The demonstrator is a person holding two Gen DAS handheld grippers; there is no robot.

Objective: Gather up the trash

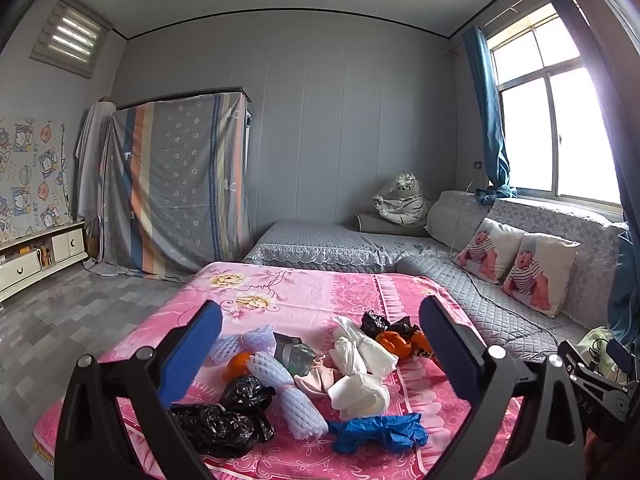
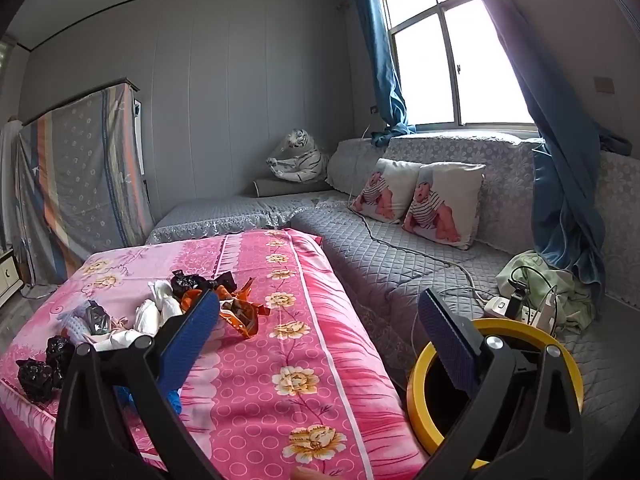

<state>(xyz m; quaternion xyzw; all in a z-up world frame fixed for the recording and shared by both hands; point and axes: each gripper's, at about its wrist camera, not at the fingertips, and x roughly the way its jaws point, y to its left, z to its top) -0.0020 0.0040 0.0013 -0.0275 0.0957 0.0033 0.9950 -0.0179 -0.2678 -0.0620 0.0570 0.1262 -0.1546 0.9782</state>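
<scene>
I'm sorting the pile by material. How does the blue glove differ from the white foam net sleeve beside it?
The blue glove is deep blue, smooth and limp, lying flat and crumpled; the white foam net sleeve is pale, ribbed with a mesh texture and keeps a puffy tube shape. The glove lies nearest the camera, crosswise; the sleeve runs lengthwise away from it. Both rest ungripped on the pink sheet, between the open left gripper fingers.

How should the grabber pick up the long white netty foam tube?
Best guess: pinch the white foam net tube across its narrow middle, coming down from above with the left gripper, whose jaws are open. It lies flat on the pink sheet, long and thin, so gripping across beats grabbing the ends. The black bag crowds one side.
</scene>
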